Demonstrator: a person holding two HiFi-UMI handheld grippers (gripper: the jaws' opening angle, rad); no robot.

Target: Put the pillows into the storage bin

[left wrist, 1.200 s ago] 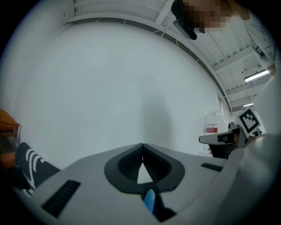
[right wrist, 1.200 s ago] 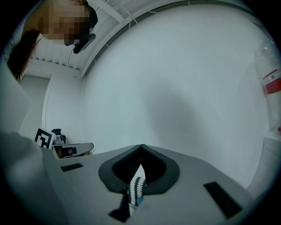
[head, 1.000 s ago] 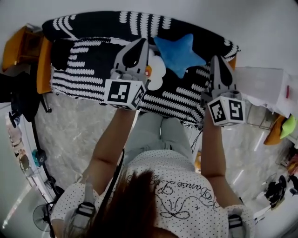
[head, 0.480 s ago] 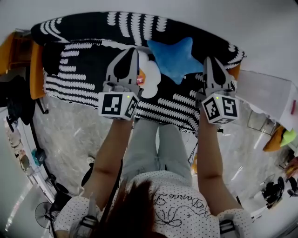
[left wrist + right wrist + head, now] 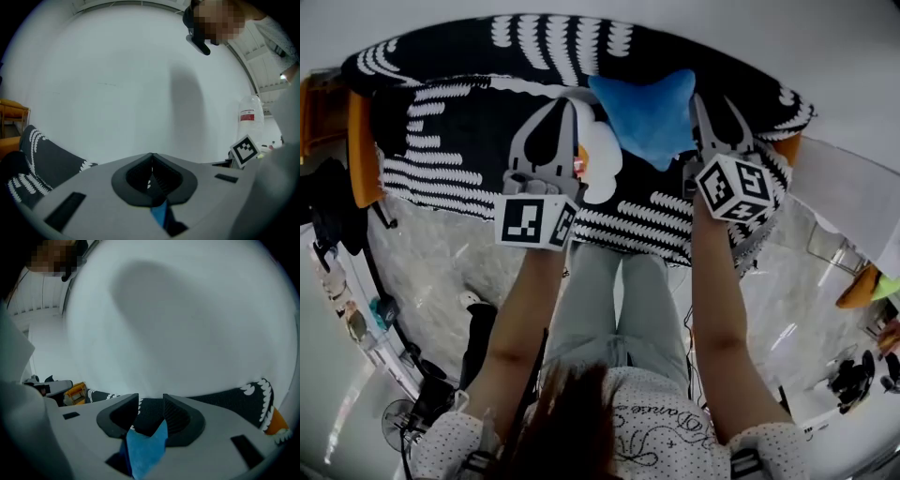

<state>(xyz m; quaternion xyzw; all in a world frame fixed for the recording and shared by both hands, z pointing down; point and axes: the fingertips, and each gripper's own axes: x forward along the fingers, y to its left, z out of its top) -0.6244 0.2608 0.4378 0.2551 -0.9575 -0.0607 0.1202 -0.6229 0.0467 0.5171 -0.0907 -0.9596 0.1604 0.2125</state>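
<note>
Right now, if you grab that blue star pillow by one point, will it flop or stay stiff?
Probably floppy: the blue star pillow looks plump and soft-edged, so its arms should sag. Being puffy, it is likely light too. One point sits between the right gripper's jaws, which have just been opening, so it may slip.

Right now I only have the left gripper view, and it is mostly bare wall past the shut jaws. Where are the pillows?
Observer: The head view shows a blue star pillow lying on a black-and-white striped cover, with a white cloud pillow beside it.
Operator: Is the right gripper on either one?
Observer: Its jaws have just been opening. The right gripper view shows them apart, with one tip of the star between them, not visibly clamped.
Operator: And where is my left gripper?
Observer: In the head view it sits over the cloud pillow's left edge.
</note>
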